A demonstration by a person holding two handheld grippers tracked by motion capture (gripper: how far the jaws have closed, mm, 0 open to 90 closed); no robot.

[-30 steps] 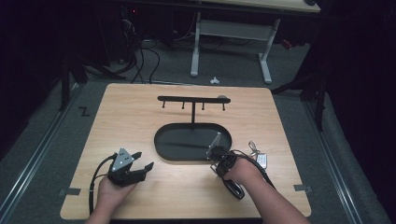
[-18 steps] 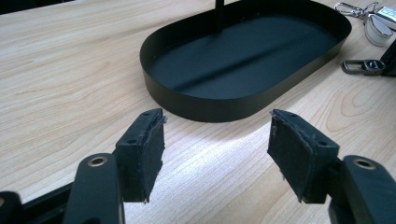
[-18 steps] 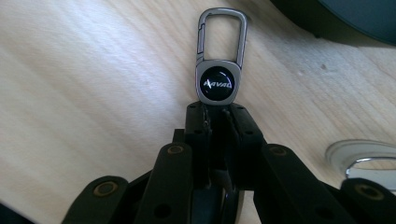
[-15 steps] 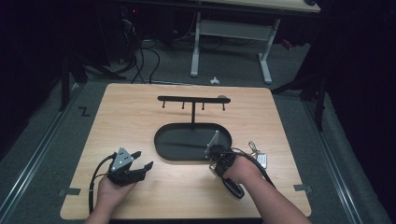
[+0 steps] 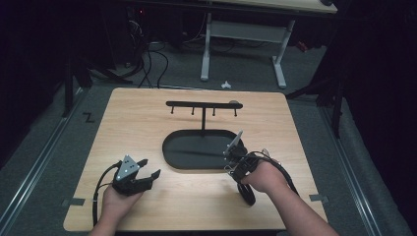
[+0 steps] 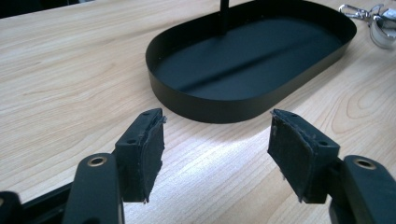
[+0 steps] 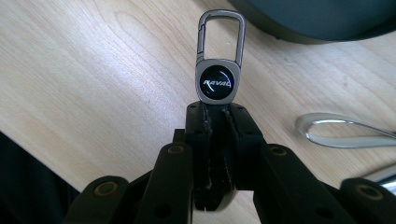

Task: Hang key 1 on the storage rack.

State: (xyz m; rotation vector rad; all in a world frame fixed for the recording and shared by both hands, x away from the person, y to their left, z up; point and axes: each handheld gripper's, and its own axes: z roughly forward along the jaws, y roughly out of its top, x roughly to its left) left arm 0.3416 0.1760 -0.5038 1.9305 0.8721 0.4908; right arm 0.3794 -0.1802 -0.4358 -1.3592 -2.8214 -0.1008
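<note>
A metal keychain (image 7: 215,81) with a round black logo badge and a carabiner clip stands up from my right gripper (image 7: 215,114), whose jaws are shut on its lower end above the wooden table. In the high view my right gripper (image 5: 231,158) is at the right end of the black oval tray (image 5: 172,152). From the tray rises a black rack (image 5: 202,104) with several hooks. My left gripper (image 5: 151,168) rests at the front left of the table. Its jaws stand open and empty (image 6: 217,135), facing the tray's wall (image 6: 205,105).
A silver metal loop (image 7: 345,135) lies on the table just right of my right gripper. More clips and rings (image 6: 373,21) lie past the tray's right end. The table's front edge is close behind both hands. Desk legs (image 5: 206,54) stand on the floor beyond.
My right gripper has lifted a little off the table with the keychain in its jaws. The left gripper has stayed where it was.
</note>
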